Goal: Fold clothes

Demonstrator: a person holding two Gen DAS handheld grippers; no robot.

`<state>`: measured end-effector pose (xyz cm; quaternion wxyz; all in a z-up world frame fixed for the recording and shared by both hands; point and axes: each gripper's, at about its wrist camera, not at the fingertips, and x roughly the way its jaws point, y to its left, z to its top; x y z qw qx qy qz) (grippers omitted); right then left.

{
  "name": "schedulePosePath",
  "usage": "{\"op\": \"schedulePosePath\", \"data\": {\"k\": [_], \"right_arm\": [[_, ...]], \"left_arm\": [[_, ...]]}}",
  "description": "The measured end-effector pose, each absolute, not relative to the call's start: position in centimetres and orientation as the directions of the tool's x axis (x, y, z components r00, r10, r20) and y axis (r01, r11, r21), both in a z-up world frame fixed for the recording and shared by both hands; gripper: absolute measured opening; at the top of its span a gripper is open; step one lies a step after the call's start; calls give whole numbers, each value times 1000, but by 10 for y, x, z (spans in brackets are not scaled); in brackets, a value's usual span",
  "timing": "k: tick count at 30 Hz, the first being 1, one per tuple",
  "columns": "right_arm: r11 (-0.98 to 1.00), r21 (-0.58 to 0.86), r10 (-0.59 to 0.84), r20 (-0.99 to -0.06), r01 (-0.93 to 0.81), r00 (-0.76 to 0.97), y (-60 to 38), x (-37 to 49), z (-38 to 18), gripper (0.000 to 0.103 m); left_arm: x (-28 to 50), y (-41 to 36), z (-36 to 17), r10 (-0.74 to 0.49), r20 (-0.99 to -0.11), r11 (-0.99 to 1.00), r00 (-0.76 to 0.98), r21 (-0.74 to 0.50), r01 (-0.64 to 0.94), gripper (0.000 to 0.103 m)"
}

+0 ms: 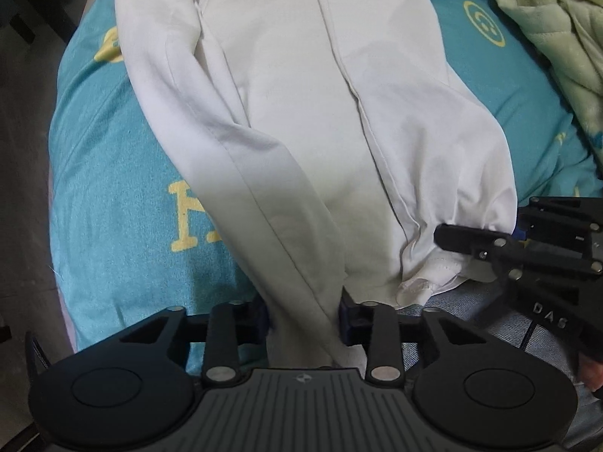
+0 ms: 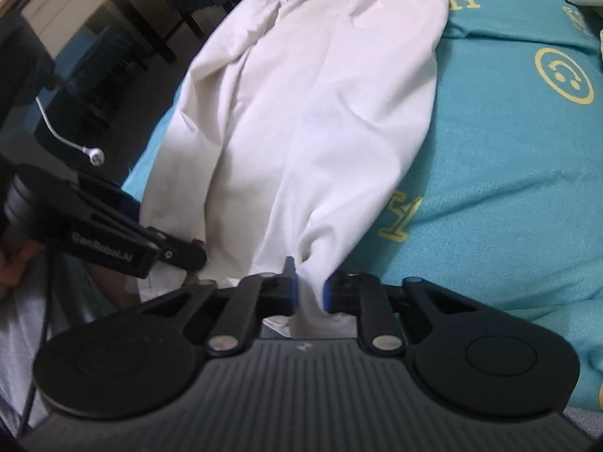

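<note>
White trousers [image 1: 294, 113] lie lengthwise on a teal bed sheet [image 1: 124, 173], legs running toward me. My left gripper [image 1: 305, 316] is shut on the end of the left trouser leg, cloth bunched between its blue pads. In the right wrist view my right gripper [image 2: 311, 288] is shut on the end of the other leg of the trousers [image 2: 309, 120], fabric pinched between its pads. The right gripper [image 1: 471, 241] also shows at the right edge of the left wrist view, at the hem. The left gripper [image 2: 184, 254] appears low on the left in the right wrist view.
A pale green quilt [image 1: 554, 37] is heaped at the far right of the bed. The sheet [image 2: 508, 158] carries yellow letters and smiley faces. Dark furniture [image 2: 124, 49] and floor lie beyond the bed's left edge. A white cable [image 2: 68, 139] hangs at left. A person's clothing [image 1: 471, 324] is beneath the grippers.
</note>
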<state>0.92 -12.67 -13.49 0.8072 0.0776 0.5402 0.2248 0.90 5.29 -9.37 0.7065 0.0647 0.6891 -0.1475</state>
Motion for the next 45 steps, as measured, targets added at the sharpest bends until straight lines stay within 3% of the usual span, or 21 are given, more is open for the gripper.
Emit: {"op": "schedulePosePath", "data": {"k": [2,6,13,20,29,45], "right_arm": [[880,389,466,-817,-272,341,-133,8,-130,12],[859,468,512,-759,-209,402,-157,9,-118,11],[766,631,596,-626,-123,503,-200,13,-103,10],[716,687,613,-534,-123,582,-217,8,-83,10],[667,741,595,-464,-81,657,-238,-20,-60,9],[629,769,568,-352,-116,744,-273,-118,-14,9]], "left_arm": [[4,52,-87,-122,-992,949,29,-108,295,17],[-4,57,-68,-204,-975,944,87,-172,283,11],[-12,82,-27,-386,-891,918,241,-345,196,10],[8,110,-6,-505,-779,857,371,-503,111,10],[-1,102,32,-543,-715,831,440,-532,160,9],[-123,102,70,-614,-661,782,431,-580,226,8]]}}
